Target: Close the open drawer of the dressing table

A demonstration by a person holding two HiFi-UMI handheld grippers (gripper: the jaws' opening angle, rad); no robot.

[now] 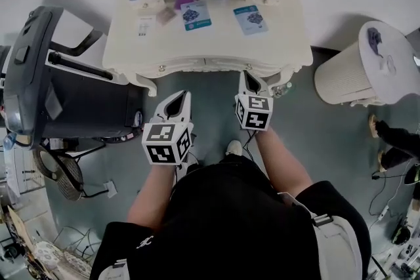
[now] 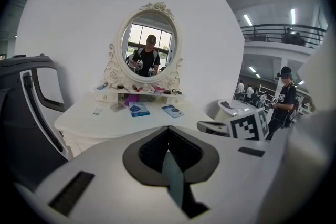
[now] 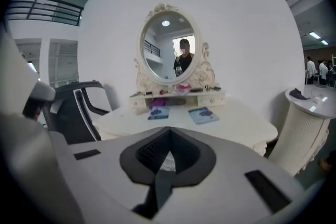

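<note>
The cream dressing table [image 1: 210, 42] stands against the white wall. Its curved drawer front [image 1: 205, 65] looks flush, with two small knobs. The right gripper [image 1: 249, 77] is just beside that front, jaws pressed together on nothing. The left gripper [image 1: 179, 98] is likewise closed and empty, slightly farther back.

Your dressing table [image 1: 289, 36] looks smooth, cream-painted and softly glossy; the leaflets [image 1: 195, 15] on it look like paper, the chair [image 1: 85, 108] left of it matt black plastic.
</note>
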